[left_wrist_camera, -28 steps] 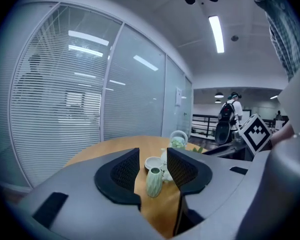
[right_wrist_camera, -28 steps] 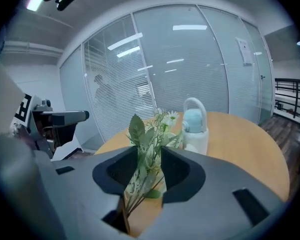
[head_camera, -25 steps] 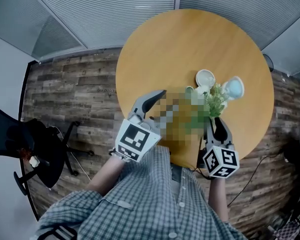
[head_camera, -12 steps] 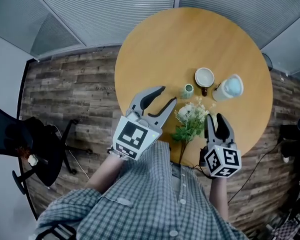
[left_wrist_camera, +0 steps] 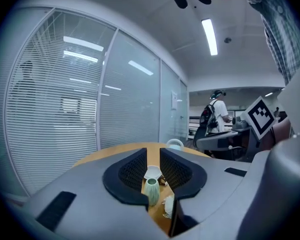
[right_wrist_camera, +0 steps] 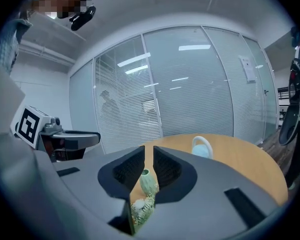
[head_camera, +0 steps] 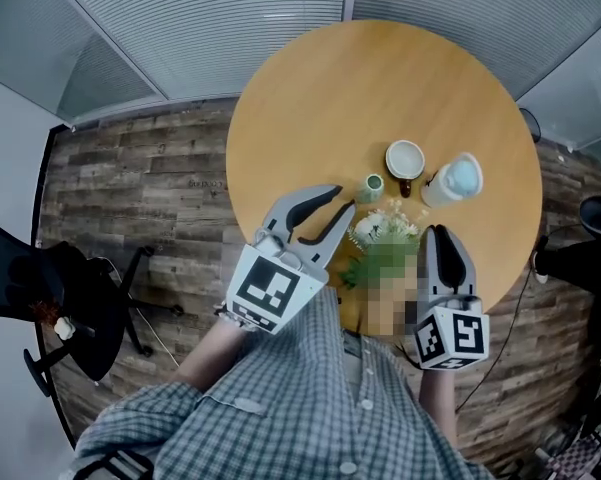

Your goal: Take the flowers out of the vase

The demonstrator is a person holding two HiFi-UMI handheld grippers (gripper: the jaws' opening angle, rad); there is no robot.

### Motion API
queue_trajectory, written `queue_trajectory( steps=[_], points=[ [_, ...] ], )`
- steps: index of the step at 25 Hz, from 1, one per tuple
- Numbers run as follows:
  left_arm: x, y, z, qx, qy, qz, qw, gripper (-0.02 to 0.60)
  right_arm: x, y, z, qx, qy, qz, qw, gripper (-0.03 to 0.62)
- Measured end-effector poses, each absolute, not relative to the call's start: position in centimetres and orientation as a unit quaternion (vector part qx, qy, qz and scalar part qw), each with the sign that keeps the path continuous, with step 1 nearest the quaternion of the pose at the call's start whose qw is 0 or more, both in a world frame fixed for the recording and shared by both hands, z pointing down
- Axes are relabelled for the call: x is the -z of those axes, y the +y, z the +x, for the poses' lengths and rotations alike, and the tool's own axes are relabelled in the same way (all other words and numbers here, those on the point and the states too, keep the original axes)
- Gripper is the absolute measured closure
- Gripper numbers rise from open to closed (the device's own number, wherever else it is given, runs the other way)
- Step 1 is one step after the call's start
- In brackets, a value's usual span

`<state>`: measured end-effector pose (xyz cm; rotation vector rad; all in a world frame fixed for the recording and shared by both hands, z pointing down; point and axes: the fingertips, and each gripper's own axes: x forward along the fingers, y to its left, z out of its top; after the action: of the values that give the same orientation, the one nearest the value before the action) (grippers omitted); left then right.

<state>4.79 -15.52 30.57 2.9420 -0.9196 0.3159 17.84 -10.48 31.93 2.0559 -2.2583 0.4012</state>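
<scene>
Atop round wooden table, green vase, white cup, plank floor beyond

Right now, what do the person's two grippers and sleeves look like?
Both the left gripper and right gripper are grey plastic with curved jaws lined in black ribbed pads. Each carries a white cube printed with black square markers. The sleeves are grey-and-white checked shirt fabric.
</scene>
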Motion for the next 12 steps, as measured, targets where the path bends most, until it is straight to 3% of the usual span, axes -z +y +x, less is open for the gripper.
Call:
queue_trajectory(
  steps=[12],
  points=[
    [-30.7,-15.2,6.1,-0.114,-0.274,0.955,0.009,0.571,-29.3,-11.1,17.5,-0.061,-0.735,0.675,0.013,0.577]
  ],
)
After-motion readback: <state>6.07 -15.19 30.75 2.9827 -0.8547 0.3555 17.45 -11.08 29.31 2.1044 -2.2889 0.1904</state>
